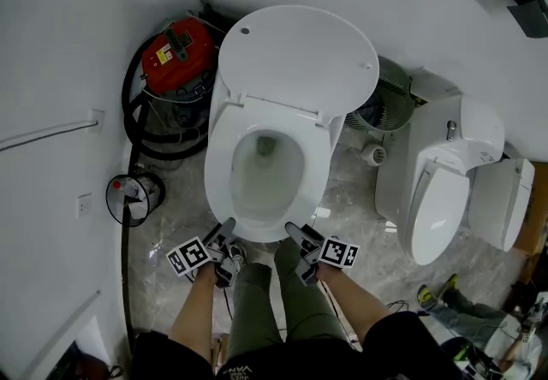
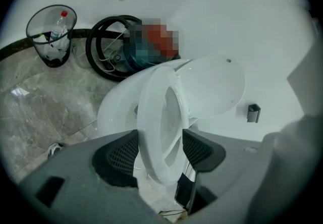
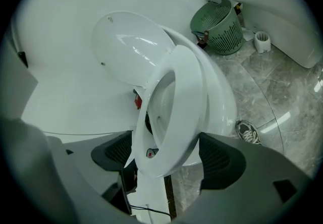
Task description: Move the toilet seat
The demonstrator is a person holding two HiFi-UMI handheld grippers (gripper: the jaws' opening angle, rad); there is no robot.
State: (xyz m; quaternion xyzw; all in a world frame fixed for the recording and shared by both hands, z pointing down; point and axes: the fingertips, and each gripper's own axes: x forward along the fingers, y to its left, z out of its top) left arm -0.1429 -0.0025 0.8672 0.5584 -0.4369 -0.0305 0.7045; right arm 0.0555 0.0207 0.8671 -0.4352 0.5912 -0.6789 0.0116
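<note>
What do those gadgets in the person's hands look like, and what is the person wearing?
The left gripper and right gripper are dark two-jawed tools, each carrying a cube of black-and-white square markers. In their own views the bodies are grey, with black meshed pads inside the jaws. The person wears olive trousers and a dark short-sleeved top.

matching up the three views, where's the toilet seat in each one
Head view: toilet seat at centre, the ring below the lid.
Left gripper view: seat at lower centre, a tilted ring.
Right gripper view: seat at lower centre, a tilted ring.
Shared landmark: the raised lid, behind the seat in all three.
</note>
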